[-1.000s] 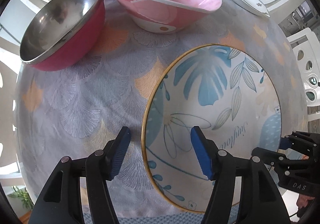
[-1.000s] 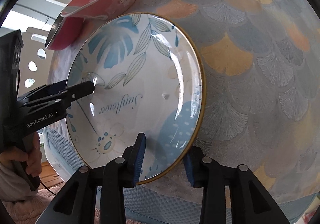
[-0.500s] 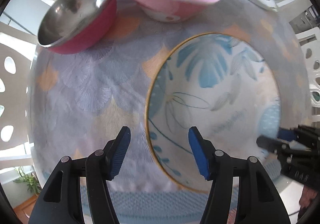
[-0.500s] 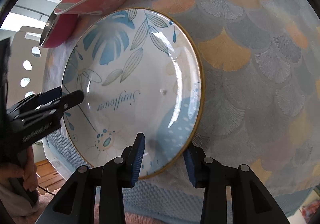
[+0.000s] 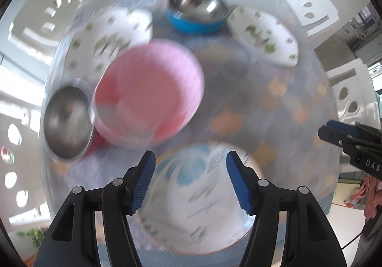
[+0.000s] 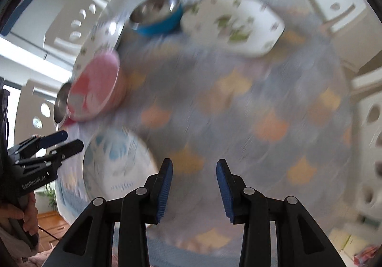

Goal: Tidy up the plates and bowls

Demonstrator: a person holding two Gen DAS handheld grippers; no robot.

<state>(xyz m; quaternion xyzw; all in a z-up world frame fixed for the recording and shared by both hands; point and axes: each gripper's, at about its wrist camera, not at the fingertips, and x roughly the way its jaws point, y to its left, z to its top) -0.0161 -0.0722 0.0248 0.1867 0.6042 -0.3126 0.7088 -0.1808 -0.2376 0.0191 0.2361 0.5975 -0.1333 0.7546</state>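
The blue floral plate lies flat near the table's front edge. My left gripper hangs above it, jaws opening, with nothing between them; the plate shows through the gap. My right gripper is open over bare tablecloth to the right of the plate and holds nothing. The pink bowl stands behind the plate, with the red steel bowl against its left side. Both views are motion-blurred.
At the far side stand a blue steel bowl and two white flowered plates. The patterned tablecloth covers the round table. White chairs ring it.
Both grippers have lifted up and away from the floral plate, so the whole table now shows. The right gripper's fingers no longer straddle the plate's rim. The plate stays on the table.
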